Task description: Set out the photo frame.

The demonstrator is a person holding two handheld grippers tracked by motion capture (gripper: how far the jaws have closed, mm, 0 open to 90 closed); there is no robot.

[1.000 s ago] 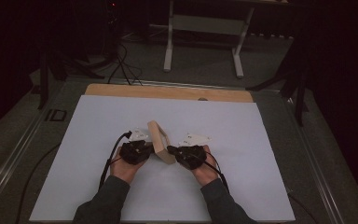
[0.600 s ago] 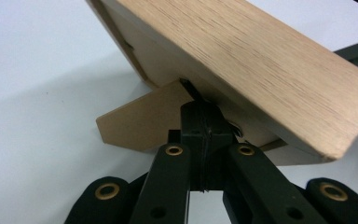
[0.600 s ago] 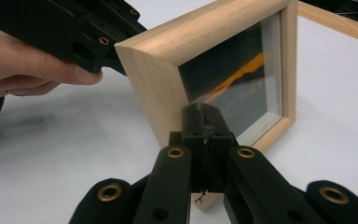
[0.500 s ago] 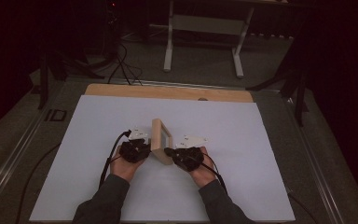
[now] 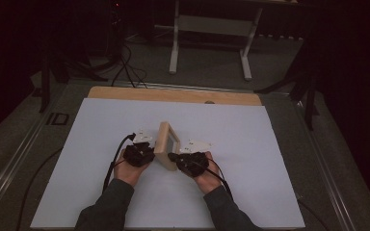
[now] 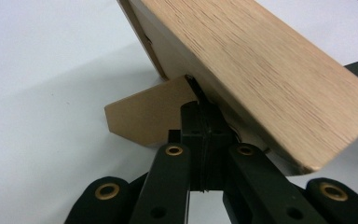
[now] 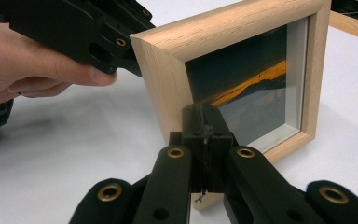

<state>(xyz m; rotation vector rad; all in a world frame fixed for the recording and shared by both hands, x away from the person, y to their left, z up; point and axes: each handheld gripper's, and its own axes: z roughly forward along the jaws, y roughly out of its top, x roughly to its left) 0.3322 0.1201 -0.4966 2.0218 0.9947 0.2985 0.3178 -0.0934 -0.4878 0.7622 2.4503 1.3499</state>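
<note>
A small light-wood picture frame [image 5: 165, 140] stands on edge at the middle of the white table sheet [image 5: 270, 144], its glass side toward the right hand. My left gripper [image 5: 149, 155] sits behind it. In the left gripper view the jaws [image 6: 200, 109] are pressed together, tips at the joint between the frame's back [image 6: 261, 70] and its fold-out stand [image 6: 144, 116]. My right gripper [image 5: 175, 158] is in front. In the right gripper view its shut jaws [image 7: 204, 114] touch the frame [image 7: 242, 28] at its lower front edge, by the dark picture [image 7: 247, 84].
A wooden board edge [image 5: 173, 95] runs along the back of the sheet. Beyond the table, a metal stand [image 5: 207, 29] and cables [image 5: 125, 62] are on the dark floor. In the right gripper view the person's other hand [image 7: 23, 70] holds the left gripper [image 7: 74, 32] behind the frame.
The frame has gone from leaning over to standing more upright on the sheet. Both hands have stayed close to it, on either side.
</note>
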